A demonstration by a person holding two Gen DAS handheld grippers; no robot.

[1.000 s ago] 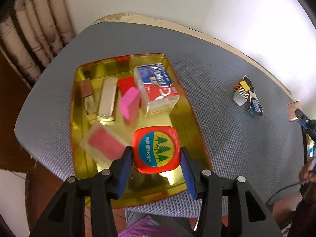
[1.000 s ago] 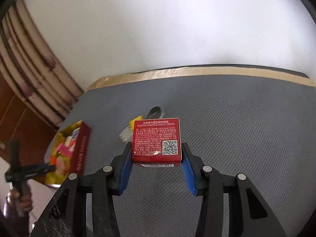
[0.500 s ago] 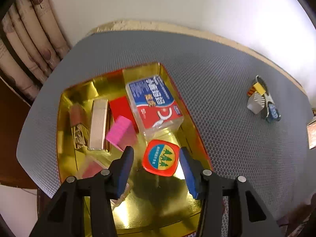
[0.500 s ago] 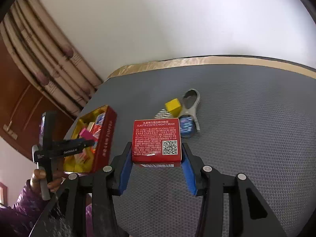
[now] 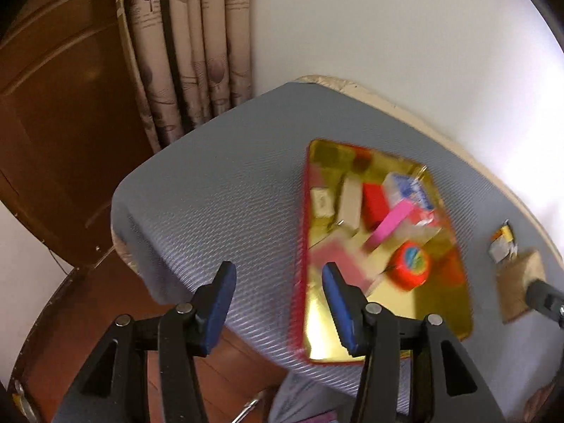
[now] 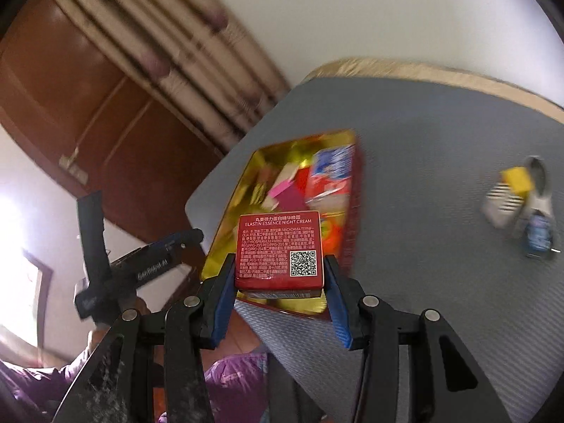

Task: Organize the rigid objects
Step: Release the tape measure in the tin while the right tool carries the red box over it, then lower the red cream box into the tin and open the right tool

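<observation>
Curtains and a wooden door fill the far left of the left wrist view, where the left gripper now hangs with its blue pads spread and nothing between them, swung off to the left of the gold tray and over bare grey mat. A second ago those pads straddled the round red tape measure; half a second ago they had already parted from it. The tape measure now lies on the tray floor, right of the pink block and below the blue-and-white box, so that item counts as stowed. Motion blur smears the tray's contents, and the smaller pieces are hard to name.

Further right, on the mat outside the tray, a small cluster of loose items waits, including what looks like a yellow block and a clip; these appear to be what is left to gather.

In the right wrist view, the right gripper pinches the red night cream box squarely by its two sides, QR code facing the camera. Over the past second it has travelled from the open mat, beside the loose cluster, to the tray's near edge, and the box now hovers over the gold interior. Lowering it into the free space at the near end looks like the next step, with the tape measure close beneath as the likeliest thing to bump.
</observation>
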